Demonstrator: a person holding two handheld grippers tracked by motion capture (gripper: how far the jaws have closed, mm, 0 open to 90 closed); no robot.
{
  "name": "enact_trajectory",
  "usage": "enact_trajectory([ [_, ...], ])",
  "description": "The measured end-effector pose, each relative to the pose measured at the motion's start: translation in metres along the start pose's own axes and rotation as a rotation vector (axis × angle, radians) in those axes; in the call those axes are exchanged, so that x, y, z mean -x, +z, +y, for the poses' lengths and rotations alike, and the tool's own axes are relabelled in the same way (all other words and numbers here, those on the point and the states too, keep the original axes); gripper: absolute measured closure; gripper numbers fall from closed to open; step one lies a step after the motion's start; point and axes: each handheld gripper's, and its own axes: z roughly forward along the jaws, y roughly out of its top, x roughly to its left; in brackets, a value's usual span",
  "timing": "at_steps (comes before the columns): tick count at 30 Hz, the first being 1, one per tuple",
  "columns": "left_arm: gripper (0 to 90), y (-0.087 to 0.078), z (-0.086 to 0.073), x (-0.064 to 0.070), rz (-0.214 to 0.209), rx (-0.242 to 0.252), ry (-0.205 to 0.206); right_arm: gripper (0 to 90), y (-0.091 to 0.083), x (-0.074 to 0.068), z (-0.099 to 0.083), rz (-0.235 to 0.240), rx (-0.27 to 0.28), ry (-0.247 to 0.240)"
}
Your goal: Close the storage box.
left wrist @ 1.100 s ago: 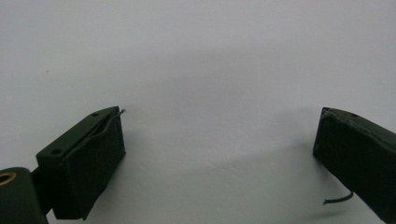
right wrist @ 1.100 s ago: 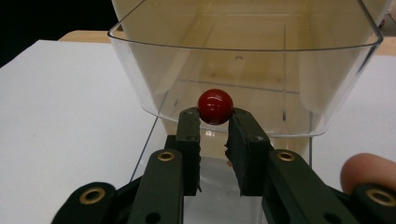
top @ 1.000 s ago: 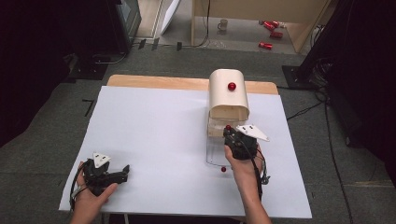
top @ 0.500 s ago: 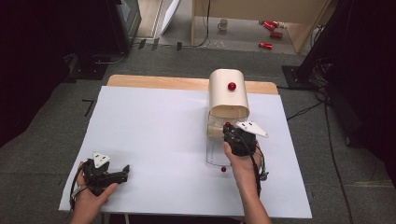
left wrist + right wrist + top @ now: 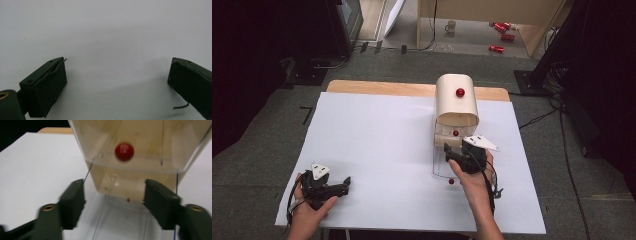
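From above, the right gripper (image 5: 457, 152) sits at the near mouth of the cream arched box (image 5: 456, 100), on the right half of the desk (image 5: 377, 135), over a clear flap (image 5: 441, 167) with a red knob (image 5: 451, 181). The right gripper view adds what the hand hides: its jaws stand wide apart, holding nothing, flanking the box's clear front and a red ball (image 5: 124, 151) inside. The left gripper (image 5: 337, 187) rests near-left; its own view shows jaws wide open over bare white.

Beige container (image 5: 456, 105) upright, clear drawer (image 5: 443, 161) — seemingly open
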Motion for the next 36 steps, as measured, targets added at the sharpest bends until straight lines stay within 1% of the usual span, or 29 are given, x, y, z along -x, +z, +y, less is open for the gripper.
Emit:
enact_trajectory([
  [1,2.0,0.0,0.0,0.0,0.0,0.0,0.0,21.2,-0.003,0.001,-0.008,0.0,-0.023,0.006],
  [4,2.0,0.0,0.0,0.0,0.0,0.0,0.001,14.4,-0.008,0.003,-0.019,-0.016,-0.04,0.012],
  [5,2.0,0.0,0.0,0.0,0.0,0.0,0.001,13.1,-0.011,0.003,-0.024,-0.023,-0.044,0.017],
  [6,2.0,0.0,0.0,0.0,0.0,0.0,0.001,13.1,-0.011,0.003,-0.024,-0.023,-0.044,0.017],
  [7,2.0,0.0,0.0,0.0,0.0,0.0,0.0,11.5,-0.015,0.004,-0.032,-0.036,-0.049,0.02],
  [11,2.0,0.0,0.0,0.0,0.001,0.0,0.0,6.9,-0.021,0.004,-0.046,-0.057,-0.058,0.013],
  [12,2.0,0.0,0.0,0.0,0.001,0.0,0.0,6.9,-0.021,0.004,-0.046,-0.057,-0.058,0.013],
  [15,2.0,0.0,0.0,0.0,0.0,0.0,0.001,4.6,-0.026,0.004,-0.057,-0.079,-0.062,0.015],
  [16,2.0,0.0,0.0,0.0,0.0,0.0,0.001,4.6,-0.026,0.004,-0.057,-0.079,-0.062,0.015],
  [17,2.0,0.0,0.0,0.0,0.0,0.0,0.0,2.2,-0.027,0.002,-0.063,-0.098,-0.075,0.022],
  [18,2.0,0.0,0.0,0.0,0.0,0.0,0.0,2.2,-0.027,0.002,-0.063,-0.098,-0.075,0.022],
  [19,2.0,0.0,0.0,0.0,0.0,0.0,0.001,0.0,-0.027,0.0,-0.067,-0.105,-0.09,0.02],
  [20,2.0,0.0,0.0,0.0,0.0,0.0,0.001,0.0,-0.027,0.0,-0.067,-0.105,-0.09,0.02],
  [21,2.0,0.0,0.0,0.0,0.0,0.0,0.0,0.0,-0.026,-0.002,-0.072,-0.106,-0.105,0.023],
  [22,2.0,0.0,0.0,0.0,0.0,0.0,0.0,0.0,-0.026,-0.002,-0.072,-0.106,-0.105,0.023],
  [23,2.0,0.0,0.0,0.0,0.0,0.0,0.0,0.0,-0.025,-0.004,-0.075,-0.114,-0.12,0.023],
  [27,2.0,0.0,0.0,0.0,0.0,0.0,0.001,0.0,-0.023,-0.005,-0.08,-0.12,-0.132,0.022],
  [29,2.0,0.0,0.0,0.0,0.0,0.0,0.001,0.1,-0.022,-0.006,-0.086,-0.13,-0.15,0.035],
  [30,2.0,0.0,0.0,0.0,0.0,0.0,0.001,0.1,-0.022,-0.006,-0.086,-0.13,-0.15,0.035],
  [31,2.0,0.0,0.0,0.0,0.0,0.0,0.001,1.5,-0.021,-0.008,-0.091,-0.137,-0.159,0.04],
  [33,2.0,0.0,0.0,0.0,0.0,0.0,0.0,5.2,-0.021,-0.009,-0.096,-0.147,-0.161,0.046],
  [34,2.0,0.0,0.0,0.0,0.0,0.0,0.0,5.2,-0.021,-0.009,-0.096,-0.147,-0.161,0.046],
  [35,2.0,0.0,0.0,0.0,0.001,0.0,0.001,12.0,-0.021,-0.009,-0.098,-0.148,-0.158,0.051],
  [36,2.0,0.0,0.0,0.0,0.001,0.0,0.001,12.0,-0.021,-0.009,-0.098,-0.148,-0.158,0.051],
])
